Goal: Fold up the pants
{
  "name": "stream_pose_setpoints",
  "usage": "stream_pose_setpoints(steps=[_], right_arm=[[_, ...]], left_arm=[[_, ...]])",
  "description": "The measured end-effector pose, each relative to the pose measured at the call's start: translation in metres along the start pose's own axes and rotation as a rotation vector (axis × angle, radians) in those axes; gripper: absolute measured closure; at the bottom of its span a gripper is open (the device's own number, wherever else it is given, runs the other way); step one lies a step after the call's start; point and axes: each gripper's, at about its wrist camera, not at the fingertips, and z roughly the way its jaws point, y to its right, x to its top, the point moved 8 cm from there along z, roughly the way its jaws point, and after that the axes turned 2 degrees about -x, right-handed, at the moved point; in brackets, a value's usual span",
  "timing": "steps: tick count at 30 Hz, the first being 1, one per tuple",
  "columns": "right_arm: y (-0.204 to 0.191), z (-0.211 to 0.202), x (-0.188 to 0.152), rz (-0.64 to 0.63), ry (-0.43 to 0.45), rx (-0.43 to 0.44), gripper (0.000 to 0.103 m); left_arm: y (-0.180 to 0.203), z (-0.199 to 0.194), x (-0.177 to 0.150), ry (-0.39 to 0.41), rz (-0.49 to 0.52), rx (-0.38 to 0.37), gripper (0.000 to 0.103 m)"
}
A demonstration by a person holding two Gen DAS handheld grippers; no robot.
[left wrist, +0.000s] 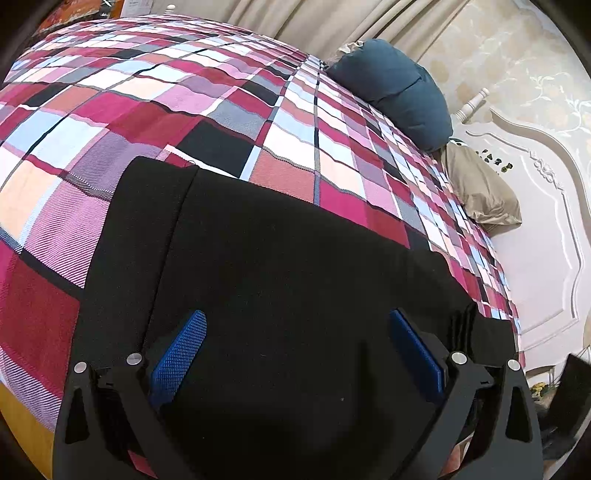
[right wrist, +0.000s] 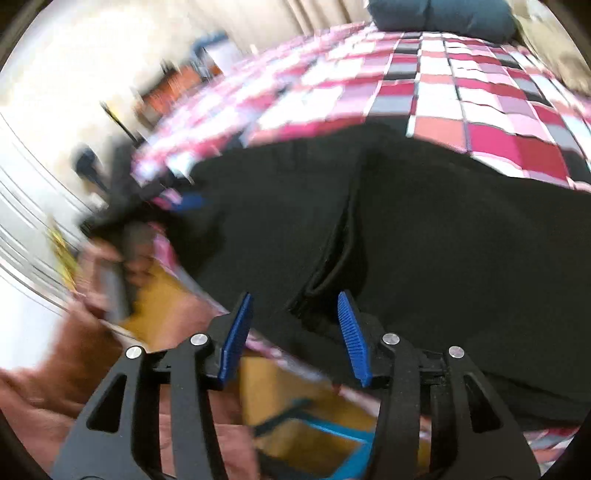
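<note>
Here pants (left wrist: 280,266) span bedspread (left wrist: 184,96) near edge.

Right gripper (right wrist: 294,306) with blue ribbed pads (right wrist: 236,336) parted, nothing pressed between them, hanging just above the near edge of the black pants (right wrist: 424,236). Pants spread flat on the checked bedspread (right wrist: 491,122), a folded seam running up from between the fingers. Dark blue pillow (right wrist: 443,14) at the far end of the bed. Left side smeared by blur: other gripper's blue pad (right wrist: 190,202) at the pants' left edge, details unclear.
</note>
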Motion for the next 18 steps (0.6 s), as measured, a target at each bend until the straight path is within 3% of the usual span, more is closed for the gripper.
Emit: stream_pose_setpoints(steps=[3,6,9,12,14,15,16,18], right_arm=[[0.048,-0.063,0.018,0.104,0.131,0.011,0.034],[0.134,-0.114,0.031,0.249,0.241,-0.097,0.032],[0.222,-0.120,0.030,0.407,0.232,-0.146,0.032],[0.272,-0.099,0.027,0.530,0.200,-0.069,0.032],[0.280,-0.081,0.030,0.578,0.181,0.075,0.032],[0.279,-0.074,0.033,0.576,0.172,0.107,0.040],[0.280,-0.071,0.037,0.568,0.164,0.117,0.065],[0.281,-0.065,0.041,0.545,0.140,0.090,0.078]], left_arm=[[0.001,0.001,-0.001,-0.003,0.006,0.009,0.005],[0.003,0.002,-0.002,-0.005,0.013,0.024,0.005],[0.004,0.003,-0.002,-0.003,0.022,0.039,0.005],[0.005,0.003,-0.003,0.000,0.025,0.047,0.005],[0.005,0.004,-0.003,-0.001,0.024,0.046,0.005],[0.005,0.004,-0.003,-0.001,0.023,0.046,0.005],[0.005,0.004,-0.003,-0.003,0.022,0.048,0.005],[0.005,0.004,-0.003,-0.004,0.018,0.052,0.005]])
